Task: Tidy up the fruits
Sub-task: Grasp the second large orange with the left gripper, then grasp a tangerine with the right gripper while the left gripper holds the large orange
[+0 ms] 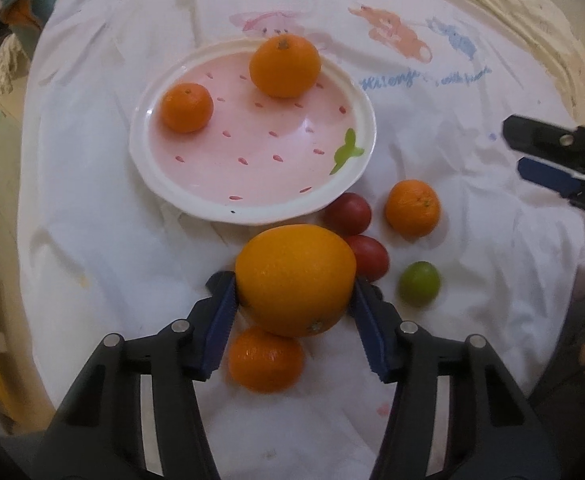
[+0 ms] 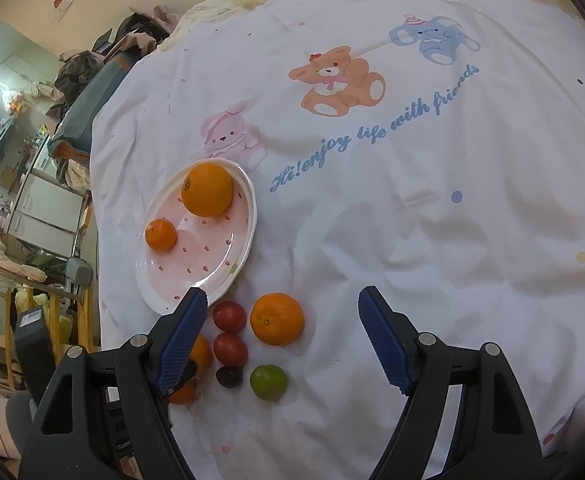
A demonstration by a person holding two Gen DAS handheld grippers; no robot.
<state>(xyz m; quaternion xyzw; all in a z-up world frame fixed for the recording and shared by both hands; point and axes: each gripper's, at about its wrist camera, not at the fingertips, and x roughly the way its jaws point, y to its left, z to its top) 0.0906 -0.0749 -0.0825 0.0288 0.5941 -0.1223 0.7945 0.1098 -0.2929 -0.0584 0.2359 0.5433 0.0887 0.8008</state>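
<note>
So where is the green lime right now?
The lime lies on the white sheet, right of the held orange, below a loose mandarin, beside two red fruits.

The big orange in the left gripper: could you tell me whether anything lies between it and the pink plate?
Nothing visible does. The big orange sits in the left gripper just short of the pink plate, whose near half is bare.

The left wrist view looks steeply down along its fingers from close above the cloth [image 1: 432,128], facing the plate [image 1: 356,100]. The right wrist view sits higher and farther to the right, looking down and forward over more cloth, with the room at its left edge. Both share the plate, its two oranges, the loose fruit and the printed bear [image 2: 340,80].
</note>
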